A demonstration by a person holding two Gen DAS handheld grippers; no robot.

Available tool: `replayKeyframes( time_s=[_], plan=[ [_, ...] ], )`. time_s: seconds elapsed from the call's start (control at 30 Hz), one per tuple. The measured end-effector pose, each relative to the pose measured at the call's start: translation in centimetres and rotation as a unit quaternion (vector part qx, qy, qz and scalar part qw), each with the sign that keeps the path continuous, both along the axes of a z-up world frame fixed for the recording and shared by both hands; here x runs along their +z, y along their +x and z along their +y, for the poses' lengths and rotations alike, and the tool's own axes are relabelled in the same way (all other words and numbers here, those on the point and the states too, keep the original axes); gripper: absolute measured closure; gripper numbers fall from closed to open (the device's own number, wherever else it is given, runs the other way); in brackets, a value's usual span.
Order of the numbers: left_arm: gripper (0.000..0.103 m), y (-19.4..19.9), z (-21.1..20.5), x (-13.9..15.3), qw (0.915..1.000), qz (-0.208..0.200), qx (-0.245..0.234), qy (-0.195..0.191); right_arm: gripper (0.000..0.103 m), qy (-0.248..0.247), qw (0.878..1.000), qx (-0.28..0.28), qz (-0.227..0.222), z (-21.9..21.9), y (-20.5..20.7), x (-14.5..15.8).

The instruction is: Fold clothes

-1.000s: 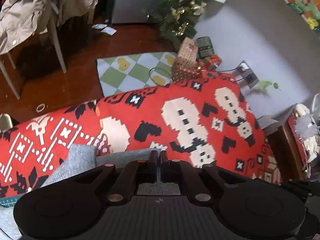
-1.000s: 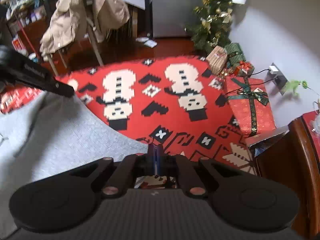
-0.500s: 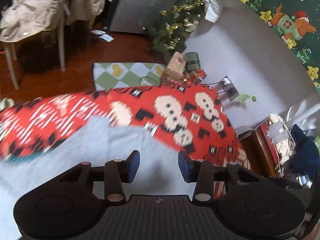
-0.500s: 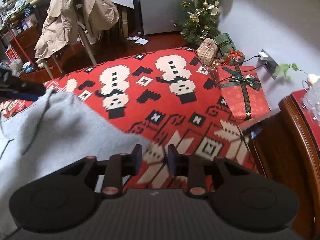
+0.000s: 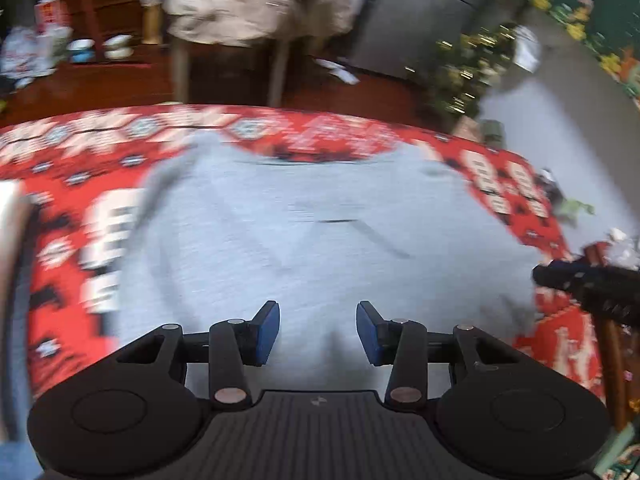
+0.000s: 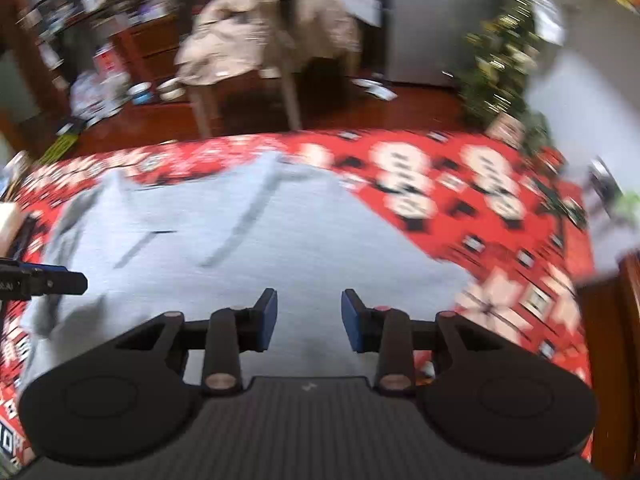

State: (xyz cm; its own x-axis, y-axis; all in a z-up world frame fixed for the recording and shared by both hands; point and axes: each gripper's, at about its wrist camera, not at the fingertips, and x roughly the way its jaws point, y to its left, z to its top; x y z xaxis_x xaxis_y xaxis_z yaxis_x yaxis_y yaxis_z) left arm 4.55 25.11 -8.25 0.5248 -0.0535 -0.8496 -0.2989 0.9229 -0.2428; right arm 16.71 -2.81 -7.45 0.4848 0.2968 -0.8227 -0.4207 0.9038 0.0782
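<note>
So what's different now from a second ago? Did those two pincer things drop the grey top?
Yes. A second ago both were shut at the grey garment's edge. Now the left gripper and right gripper are open with nothing between their fingers, and have swung to face it. The garment remains on the red patterned cloth.

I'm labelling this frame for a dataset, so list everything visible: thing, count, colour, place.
garment: one, grey, spread flat on the cloth
patterned cloth: one, red with cream and black figures, under the garment
coat: one, beige, draped over a chair behind
Christmas tree: one, green and gold, by the far right wall
wooden furniture: one, brown, right edge
left gripper: black with blue pads, open above the garment
right gripper: same, open above the garment
</note>
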Motion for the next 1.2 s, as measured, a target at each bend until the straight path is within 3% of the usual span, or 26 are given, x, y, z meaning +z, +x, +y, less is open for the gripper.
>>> replayKeyframes(
  time_s=[0.27, 0.5, 0.7, 0.73, 0.8, 0.93, 1.1, 1.2],
  plan=[
    [0.061, -5.4, 7.5, -1.6, 0.9968, 0.017, 0.077, 0.011, 0.064, 0.003, 0.995, 0.099, 0.008, 11.3, 0.6, 0.0],
    [0.067, -7.5, 9.6, -4.8, 0.9940, 0.042, 0.092, -0.041, 0.064, 0.009, 0.988, 0.152, 0.026, 19.4, 1.1, -1.1],
    [0.070, -8.1, 10.0, -5.9, 0.9906, 0.028, 0.092, -0.097, 0.064, 0.005, 0.982, 0.185, 0.037, 23.4, 1.0, -1.6],
    [0.080, -8.1, 10.0, -5.9, 0.9903, 0.027, 0.092, -0.101, 0.064, 0.004, 0.981, 0.189, 0.038, 23.7, 1.0, -1.7],
    [0.100, -8.0, 10.1, -5.8, 0.9908, 0.029, 0.092, -0.095, 0.064, 0.000, 0.979, 0.200, 0.041, 24.4, 1.1, -1.9],
    [0.100, -8.0, 10.5, -4.5, 0.9937, 0.019, 0.099, -0.051, 0.064, -0.007, 0.972, 0.232, 0.042, 25.9, 1.4, -2.2],
    [0.101, -7.8, 11.4, -2.3, 0.9946, 0.021, 0.091, 0.046, 0.065, -0.009, 0.962, 0.272, 0.038, 29.3, 3.0, -2.8],
    [0.101, -7.5, 12.3, -1.3, 0.9913, 0.023, 0.085, 0.097, 0.071, -0.015, 0.953, 0.301, 0.036, 31.8, 3.6, -3.5]
  ],
)
